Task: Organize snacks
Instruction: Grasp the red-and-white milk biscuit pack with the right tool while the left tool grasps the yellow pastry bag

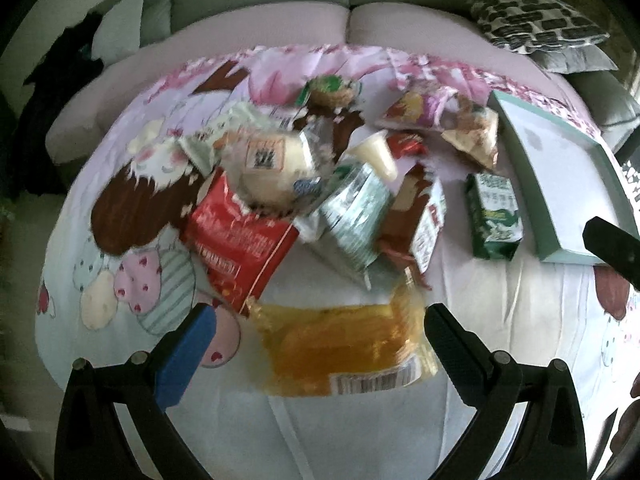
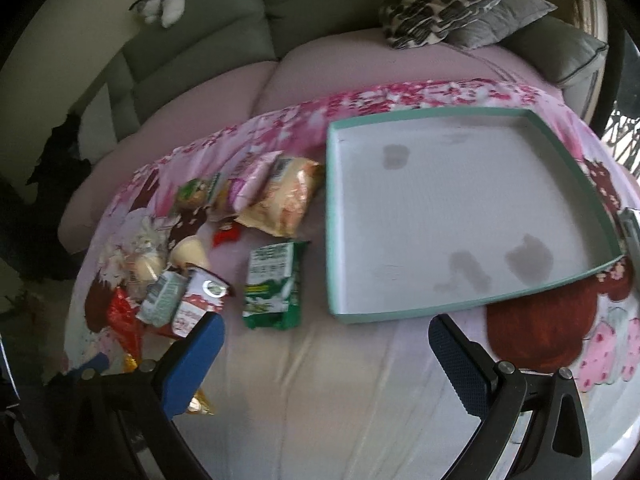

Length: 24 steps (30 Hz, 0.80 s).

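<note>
A cartoon-print cloth (image 2: 320, 380) covered the low table before a grey sofa (image 2: 224, 28). The snacks (image 1: 304, 184) lay heaped at its left, none yet in the teal tray (image 2: 460, 312) just beside them, presumably their destination. The left gripper (image 1: 316, 344) stood spread over a yellow packet (image 1: 344, 348); the right gripper (image 2: 324, 344) hung spread, empty.

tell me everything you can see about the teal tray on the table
The tray is a shallow, roughly square box lid or tray with a low teal rim and a pale grey-white floor, looking like cardboard. It holds nothing; the floor shows a few dark smudges or stains. It lies flat on the pink patterned cloth, to the right of the snack pile, with the green packet close to its left edge but apart from it. Neither gripper touches it.
</note>
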Each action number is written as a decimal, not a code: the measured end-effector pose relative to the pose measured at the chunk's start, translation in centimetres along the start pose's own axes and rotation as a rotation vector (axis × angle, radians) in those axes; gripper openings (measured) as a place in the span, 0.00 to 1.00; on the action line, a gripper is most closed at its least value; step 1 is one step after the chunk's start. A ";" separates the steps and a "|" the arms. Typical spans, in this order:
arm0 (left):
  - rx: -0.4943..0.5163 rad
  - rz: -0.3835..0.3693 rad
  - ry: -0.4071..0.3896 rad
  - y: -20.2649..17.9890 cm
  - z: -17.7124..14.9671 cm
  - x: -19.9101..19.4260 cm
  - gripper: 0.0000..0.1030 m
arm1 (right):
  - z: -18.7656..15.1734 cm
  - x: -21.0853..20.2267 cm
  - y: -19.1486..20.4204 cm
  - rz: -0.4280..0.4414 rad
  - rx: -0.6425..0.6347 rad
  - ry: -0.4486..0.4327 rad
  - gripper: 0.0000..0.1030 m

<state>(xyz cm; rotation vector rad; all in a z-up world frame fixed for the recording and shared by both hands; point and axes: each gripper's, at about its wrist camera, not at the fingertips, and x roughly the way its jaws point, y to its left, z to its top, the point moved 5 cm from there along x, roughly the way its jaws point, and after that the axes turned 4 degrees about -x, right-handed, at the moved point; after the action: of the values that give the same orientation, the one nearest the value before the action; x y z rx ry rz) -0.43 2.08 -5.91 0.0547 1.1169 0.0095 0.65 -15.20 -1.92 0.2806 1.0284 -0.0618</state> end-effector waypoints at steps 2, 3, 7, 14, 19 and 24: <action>-0.022 -0.028 0.001 0.1 -0.2 0.3 1.00 | 0.0 0.7 1.3 0.024 -0.017 0.016 1.00; -0.024 -0.024 0.015 0.2 -0.3 0.3 1.00 | 0.0 1.1 2.0 0.041 -0.025 0.027 1.00; -0.116 -0.117 0.136 0.3 -0.8 1.2 1.00 | 0.2 3.1 4.4 0.153 -0.014 0.083 1.00; -0.105 -0.105 0.184 -0.1 -1.5 2.8 1.00 | 0.1 5.9 6.6 0.224 0.011 0.157 0.91; -0.132 -0.145 0.201 0.0 -1.7 3.5 0.99 | -0.2 7.0 7.5 0.265 0.030 0.211 0.81; -0.130 -0.185 0.171 0.1 -1.5 3.9 0.83 | 0.0 7.6 8.5 0.289 0.018 0.229 0.79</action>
<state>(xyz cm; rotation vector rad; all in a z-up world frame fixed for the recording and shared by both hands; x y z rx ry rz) -0.03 2.37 -10.02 -0.1688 1.2859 -0.0799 6.14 -6.41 -6.67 0.4578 1.2046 0.2266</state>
